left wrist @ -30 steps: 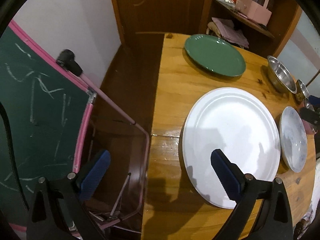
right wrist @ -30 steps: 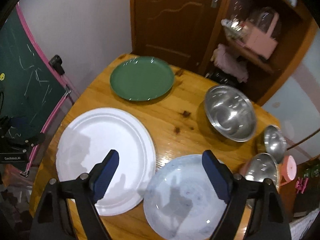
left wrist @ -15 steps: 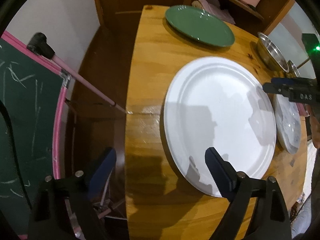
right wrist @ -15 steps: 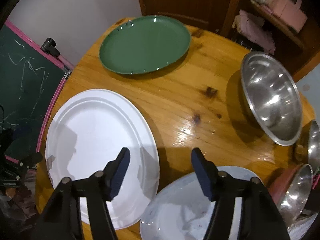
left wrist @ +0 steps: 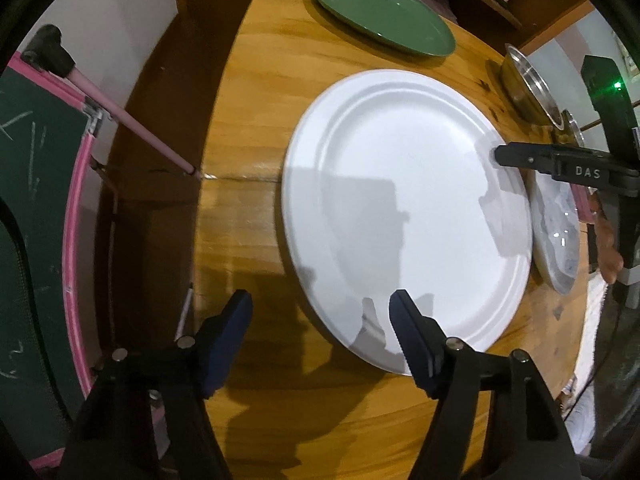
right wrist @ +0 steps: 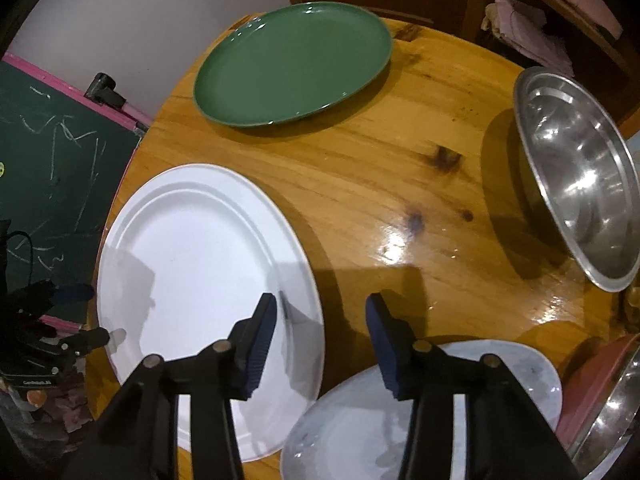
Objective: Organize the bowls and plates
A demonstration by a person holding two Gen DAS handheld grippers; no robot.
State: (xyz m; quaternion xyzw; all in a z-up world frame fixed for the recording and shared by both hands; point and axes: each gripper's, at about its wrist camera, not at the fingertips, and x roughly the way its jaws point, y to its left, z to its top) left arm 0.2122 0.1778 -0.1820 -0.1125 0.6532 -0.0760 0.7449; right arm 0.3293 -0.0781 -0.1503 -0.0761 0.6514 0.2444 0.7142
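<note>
A large white plate [left wrist: 408, 216] [right wrist: 192, 272] lies on the round wooden table [left wrist: 256, 120]. My left gripper [left wrist: 322, 320] points down over its near-left rim. The jaws are closing with the rim between them, and the pads do not touch it. My right gripper [right wrist: 322, 316] straddles the opposite rim of the same plate. Its jaws are also closing, with no pad on the plate. A green plate [right wrist: 292, 64] [left wrist: 384, 12] sits at the far side. A marbled grey plate [right wrist: 352, 432] [left wrist: 556, 232] lies beside the white one. A big steel bowl [right wrist: 580, 168] stands to the right.
Smaller steel bowls [right wrist: 612, 408] and a pink item [right wrist: 592, 380] crowd the table's right edge. A green chalkboard with a pink frame [left wrist: 36, 200] leans left of the table, its leg [left wrist: 136, 128] reaching the table edge. A shelf with pink cloth [right wrist: 524, 28] stands behind.
Both grippers have sunk toward the white plate and tipped further downward. Both pairs of jaws have narrowed. The right gripper has shifted from the marbled plate to the white plate's rim.
</note>
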